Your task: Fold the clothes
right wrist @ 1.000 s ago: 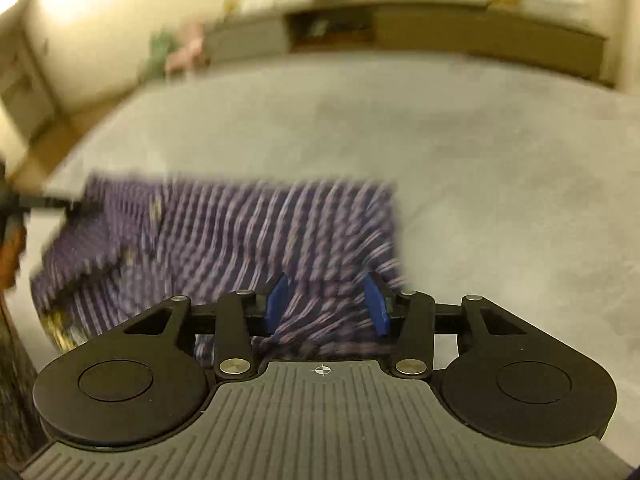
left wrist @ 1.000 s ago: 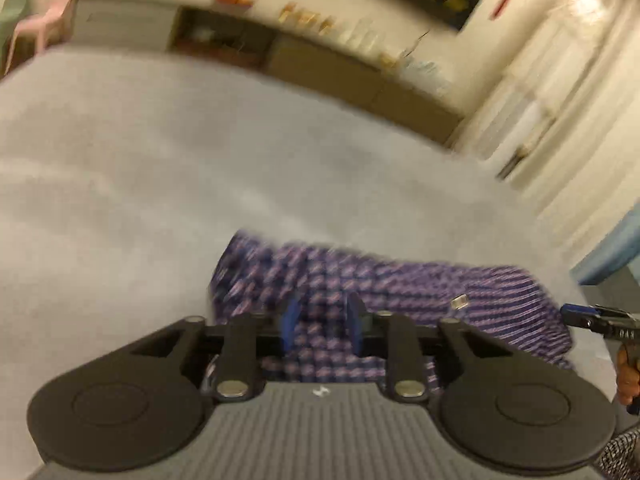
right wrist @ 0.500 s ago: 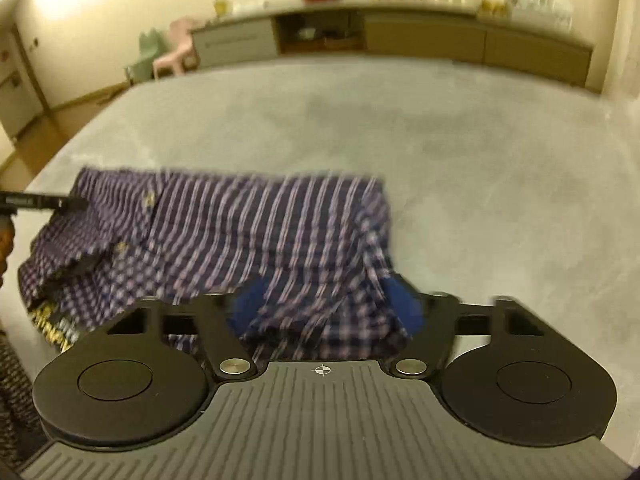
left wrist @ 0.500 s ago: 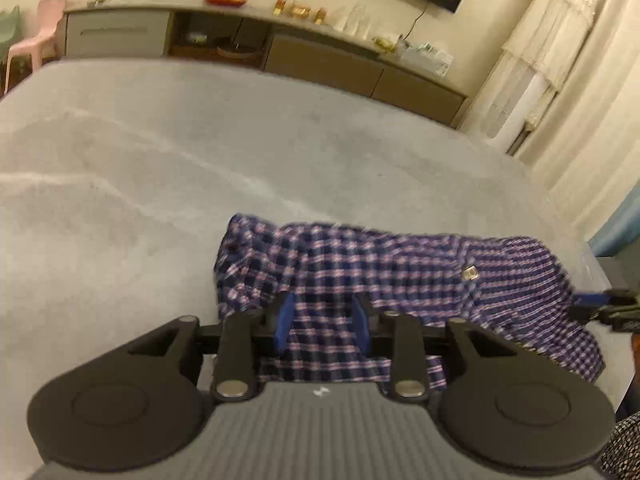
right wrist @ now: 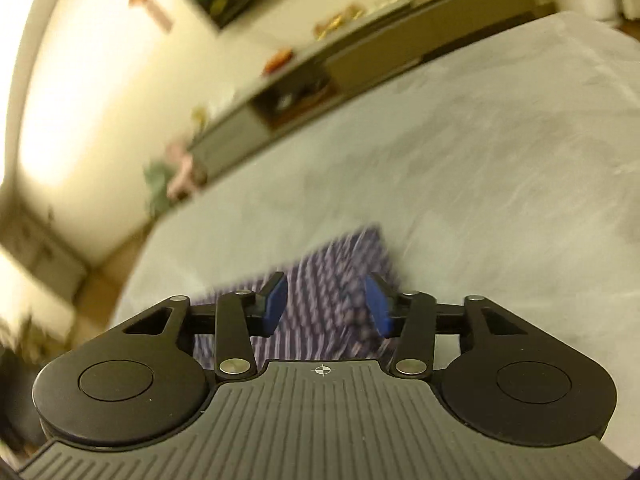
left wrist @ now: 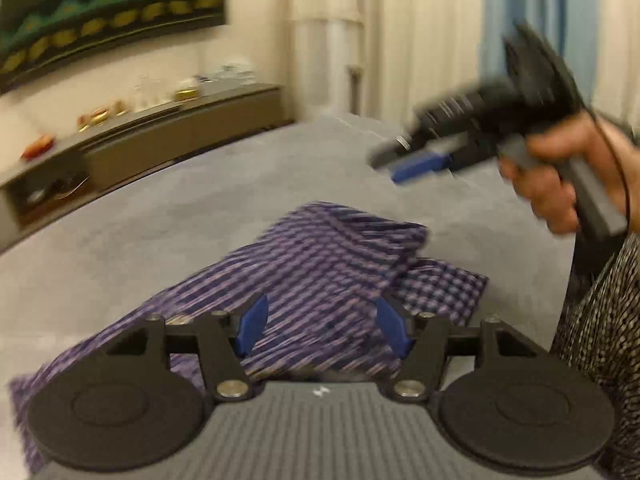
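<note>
A purple plaid shirt [left wrist: 320,264] lies folded over on the grey bed cover [left wrist: 160,240]; its checked underside shows at the right edge. My left gripper [left wrist: 322,330] hovers over the shirt's near part. Its jaws are opening, and the blue pads [left wrist: 252,328] press on nothing. A hand holds my right gripper [left wrist: 416,166] in the air beyond the shirt's far right corner, with nothing in it. In the blurred right wrist view, the right gripper [right wrist: 326,306] is tilted above the shirt [right wrist: 340,268]. Its jaws are opening with no cloth gripped.
A low sideboard [left wrist: 160,136] with small items runs along the far wall under a dark painting [left wrist: 100,12]. Curtains [left wrist: 420,32] hang at the right. A person's patterned sleeve [left wrist: 600,320] is at the right edge. Small pastel chairs [right wrist: 176,172] stand beyond the bed corner.
The left view has swung sharply right and rolled, and its jaws have widened. The shirt now lies doubled over. The right gripper has come off the shirt into the air and rolled.
</note>
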Tool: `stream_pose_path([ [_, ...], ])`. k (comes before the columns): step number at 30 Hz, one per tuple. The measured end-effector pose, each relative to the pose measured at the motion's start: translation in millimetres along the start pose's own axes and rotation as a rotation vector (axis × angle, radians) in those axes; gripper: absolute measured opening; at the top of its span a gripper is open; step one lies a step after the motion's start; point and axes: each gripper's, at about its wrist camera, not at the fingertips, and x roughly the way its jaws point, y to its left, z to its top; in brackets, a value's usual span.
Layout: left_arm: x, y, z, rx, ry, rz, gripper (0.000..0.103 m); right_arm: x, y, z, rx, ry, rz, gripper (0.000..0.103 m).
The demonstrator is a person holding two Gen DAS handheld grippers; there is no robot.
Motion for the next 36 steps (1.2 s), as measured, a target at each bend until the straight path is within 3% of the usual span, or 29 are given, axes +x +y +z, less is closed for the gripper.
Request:
stream_pose_path([
  [2,27,-22,12,0.051,0.040,-0.013,0.061,-6,-6,3,0.007,-0.028,-0.040,0.049],
  [4,57,-37,15,0.128,0.096,0.032,0.058,-7,-11,3,0.007,-0.024,-0.065,0.049],
  [6,86,-52,18,0.204,0.151,0.076,0.038,-3,-15,1,-0.001,0.000,-0.073,0.049],
  [7,97,-52,19,0.208,0.180,0.092,0.015,1,-16,-1,-0.012,0.015,-0.076,0.049],
  [8,107,-53,19,0.212,0.208,0.108,0.004,5,-15,-2,-0.030,0.030,-0.080,0.048],
  [10,99,-45,17,0.166,0.171,0.123,0.003,12,-13,-5,-0.081,0.056,-0.092,0.045],
  [12,81,-40,20,0.130,0.112,0.137,0.003,16,-9,-8,-0.141,0.074,-0.108,0.026],
  [18,48,-27,26,0.068,0.004,0.183,0.003,28,15,-15,-0.258,0.101,-0.125,0.021],
  [22,37,-33,32,0.058,-0.047,0.151,0.003,47,22,-20,-0.276,0.167,-0.086,0.020],
  [24,31,-39,30,0.070,-0.056,0.142,0.003,55,19,-22,-0.214,0.202,-0.014,0.020],
  [28,32,-42,25,0.056,-0.063,0.120,0.003,63,-13,-16,0.135,0.215,0.211,0.021],
  [30,37,-41,22,0.043,-0.040,0.084,0.003,72,-27,-21,0.216,0.250,0.182,0.039],
  [31,40,-41,20,0.040,-0.023,0.064,0.003,76,-33,-24,0.240,0.269,0.154,0.040],
  [32,44,-41,18,0.037,-0.005,0.045,0.003,78,-38,-26,0.253,0.277,0.136,0.031],
  [33,49,-40,16,0.039,0.011,0.037,0.003,76,-40,-27,0.255,0.275,0.126,0.030],
  [36,60,-40,7,0.041,0.038,0.037,0.003,54,-46,-20,0.265,0.206,0.125,0.038],
])
